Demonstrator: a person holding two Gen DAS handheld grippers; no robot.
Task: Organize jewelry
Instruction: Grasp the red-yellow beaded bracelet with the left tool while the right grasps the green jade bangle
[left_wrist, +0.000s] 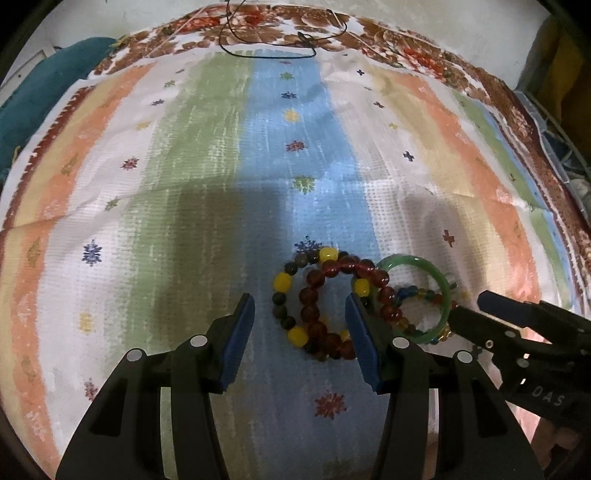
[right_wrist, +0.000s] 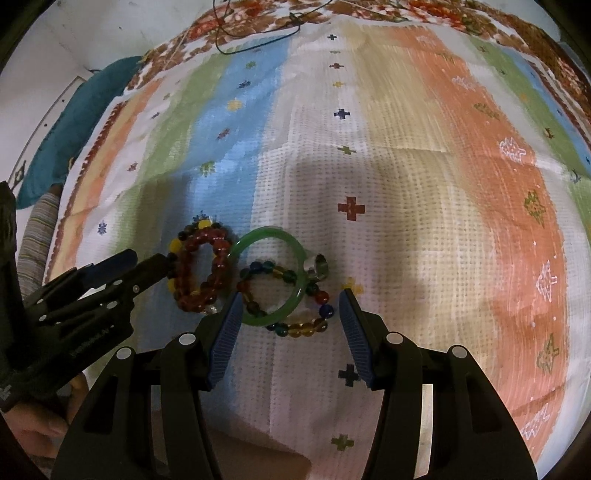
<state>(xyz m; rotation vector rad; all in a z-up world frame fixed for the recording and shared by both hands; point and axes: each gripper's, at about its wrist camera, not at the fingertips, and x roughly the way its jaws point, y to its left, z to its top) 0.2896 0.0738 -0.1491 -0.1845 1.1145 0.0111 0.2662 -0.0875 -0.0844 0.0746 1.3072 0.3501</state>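
A heap of jewelry lies on a striped cloth. A red bead bracelet and a dark bracelet with yellow beads lie together between the fingertips of my open left gripper. A green bangle overlaps a multicolour bead bracelet and a silver ring; these lie just ahead of my open right gripper. The bangle also shows in the left wrist view, with the right gripper beside it. The left gripper shows at the left of the right wrist view.
A thin black cord lies at the far edge of the cloth on a floral border. A teal cushion lies at the far left. The cloth stretches right and ahead.
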